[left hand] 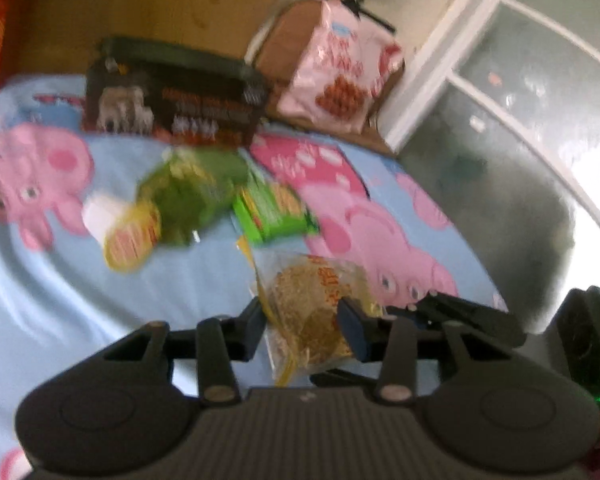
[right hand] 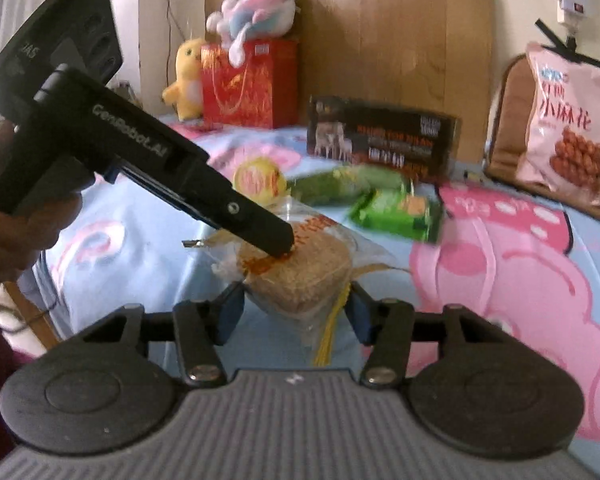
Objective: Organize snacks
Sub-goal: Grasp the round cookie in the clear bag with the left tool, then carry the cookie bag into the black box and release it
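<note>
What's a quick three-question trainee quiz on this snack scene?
1. True or false: the pink snack bag lies flat.
2. What sits between the fingers of the right hand-held gripper? A. clear noodle packet B. red gift bag C. plush toy
3. How many green packets lie in front of the dark box?
Key: 1 false, it stands propped upright; 2 A; 3 two.

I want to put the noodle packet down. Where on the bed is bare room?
Bare sheet lies near, left of the noodle packet. It is crowded ahead: green packets, black box and pink bag.
</note>
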`<state>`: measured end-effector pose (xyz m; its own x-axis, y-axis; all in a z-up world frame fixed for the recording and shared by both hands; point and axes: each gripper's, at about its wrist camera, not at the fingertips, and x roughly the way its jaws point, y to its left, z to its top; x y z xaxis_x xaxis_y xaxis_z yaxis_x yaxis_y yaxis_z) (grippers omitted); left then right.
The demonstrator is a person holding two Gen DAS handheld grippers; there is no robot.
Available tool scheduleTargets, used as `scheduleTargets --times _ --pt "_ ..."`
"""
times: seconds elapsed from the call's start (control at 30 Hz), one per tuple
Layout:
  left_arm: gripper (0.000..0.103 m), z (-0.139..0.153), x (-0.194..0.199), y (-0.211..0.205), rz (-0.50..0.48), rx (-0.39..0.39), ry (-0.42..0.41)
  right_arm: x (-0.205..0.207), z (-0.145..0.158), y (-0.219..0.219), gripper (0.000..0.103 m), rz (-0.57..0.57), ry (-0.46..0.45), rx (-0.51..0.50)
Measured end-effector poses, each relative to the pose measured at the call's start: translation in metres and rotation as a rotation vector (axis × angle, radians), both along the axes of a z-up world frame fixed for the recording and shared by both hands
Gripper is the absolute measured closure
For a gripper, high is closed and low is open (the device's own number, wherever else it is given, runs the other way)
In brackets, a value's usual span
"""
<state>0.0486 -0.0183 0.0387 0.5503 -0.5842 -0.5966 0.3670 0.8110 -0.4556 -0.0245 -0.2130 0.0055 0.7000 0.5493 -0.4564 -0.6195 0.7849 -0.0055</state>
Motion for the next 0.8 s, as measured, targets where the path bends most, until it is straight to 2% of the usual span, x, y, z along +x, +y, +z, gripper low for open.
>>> scheduleTargets --times 0.1,0.23,0.37,0.47,0.6,0.73,0.8 --pt "0.064 0.009 0.011 0.012 0.036 -0.019 -0.024 0.013 0.009 0.008 0.046 0.008 -0.045 0.031" --pt "0.064 0.015 0.030 0.023 0.086 -0.022 -0.015 0.039 0.013 0.022 0.046 0.030 -0.041 0.032" --pt "0.064 0.040 0.059 0.033 0.101 -0.029 -0.073 0.066 0.031 0.032 0.046 0.048 -0.108 0.035" --pt "0.064 0.060 0.093 0.034 0.119 -0.025 -0.129 0.100 0.049 0.035 0.046 0.049 -0.157 0.040" --pt "0.064 0.072 0.146 0.033 0.155 -0.032 -0.154 0.154 0.064 0.039 0.046 0.027 -0.193 0.030" --pt "0.064 0.067 0.198 0.027 0.174 -0.022 -0.157 0.204 0.064 0.040 0.046 -0.014 -0.178 0.021" --pt "0.064 0.057 0.218 0.025 0.186 -0.022 -0.145 0.219 0.059 0.043 0.045 -0.061 -0.193 -0.015"
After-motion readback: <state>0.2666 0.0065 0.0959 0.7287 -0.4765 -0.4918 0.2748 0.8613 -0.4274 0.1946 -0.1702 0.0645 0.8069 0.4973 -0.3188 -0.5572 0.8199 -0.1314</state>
